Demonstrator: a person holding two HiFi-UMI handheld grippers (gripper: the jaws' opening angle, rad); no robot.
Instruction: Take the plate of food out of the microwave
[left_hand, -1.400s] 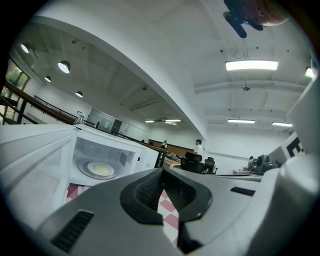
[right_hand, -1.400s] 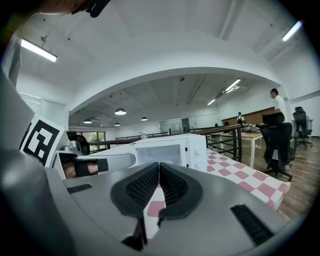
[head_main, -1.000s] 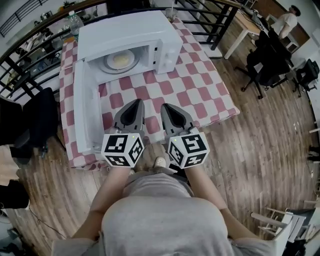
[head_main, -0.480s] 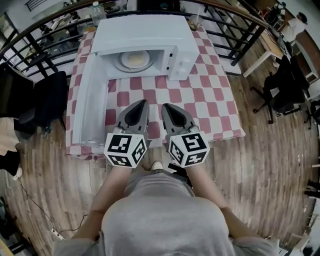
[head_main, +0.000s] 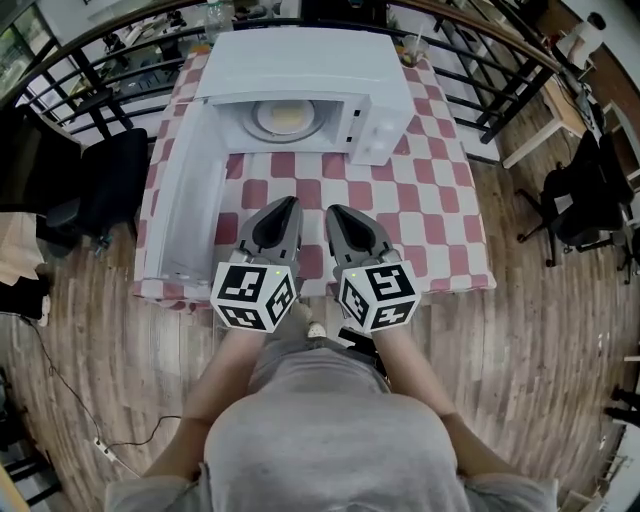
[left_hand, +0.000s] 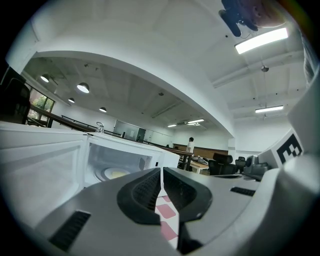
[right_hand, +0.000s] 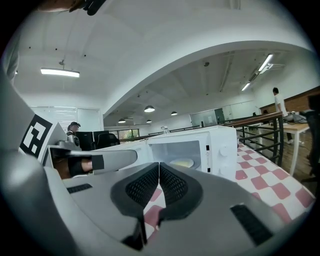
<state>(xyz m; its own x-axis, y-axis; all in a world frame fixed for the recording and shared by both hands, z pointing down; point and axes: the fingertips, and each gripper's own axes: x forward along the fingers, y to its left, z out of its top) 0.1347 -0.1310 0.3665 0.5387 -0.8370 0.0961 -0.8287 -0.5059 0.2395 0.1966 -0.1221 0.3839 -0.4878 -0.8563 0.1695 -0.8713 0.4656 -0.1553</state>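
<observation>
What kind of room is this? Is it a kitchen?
Probably not a kitchen: it looks like a big open office. Black office chairs and a desk stand beyond a railing, and the microwave sits on a checked table.

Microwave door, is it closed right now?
No, the door is swung wide open, and the plate shows inside the microwave.
</observation>
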